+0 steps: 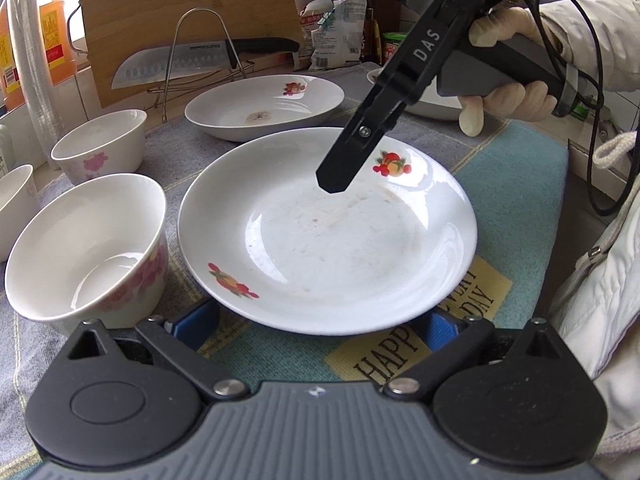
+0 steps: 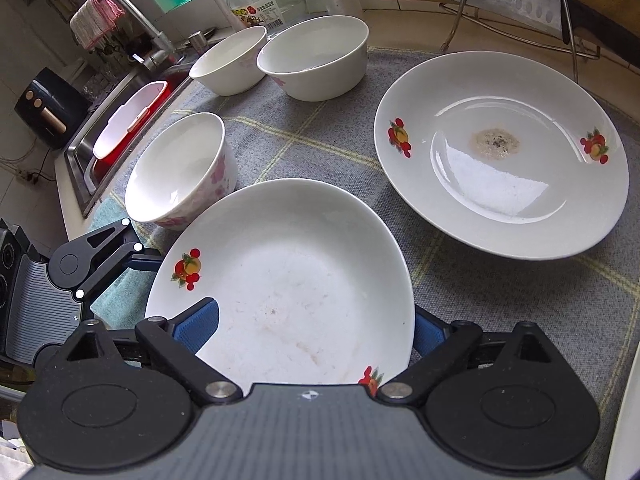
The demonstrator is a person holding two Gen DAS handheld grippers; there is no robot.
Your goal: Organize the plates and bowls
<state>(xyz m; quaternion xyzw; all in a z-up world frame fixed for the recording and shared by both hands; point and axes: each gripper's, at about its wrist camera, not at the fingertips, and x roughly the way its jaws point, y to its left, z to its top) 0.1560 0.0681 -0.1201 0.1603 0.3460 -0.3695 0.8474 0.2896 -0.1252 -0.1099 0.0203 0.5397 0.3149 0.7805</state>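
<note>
A white plate with little fruit pictures sits in the middle of a grey and blue cloth on the counter. The left gripper waits at the 6 o'clock edge of this plate in the left wrist view, and its blue fingers are spread wide, one on each side of the rim, with the rim sitting over them (I cannot tell if they touch it). The right gripper comes in over the same plate from 1 o'clock in that view, held by a gloved hand. In its own view its blue fingers are spread too, the left one lying over the inside of the plate and the right one just outside the rim, and I cannot tell if they press on it. A second plate with a brown spot in the middle lies at 2 o'clock in the right wrist view, near the first plate but apart from it. A bowl with pink flowers stands just beside the first plate at 10 o'clock. Two more white bowls stand close together farther back at 12 o'clock. A big knife rests in a wire rack in front of a wooden board behind the plates. A sink with a red tub lies at 9 o'clock, past the cloth's edge.
</note>
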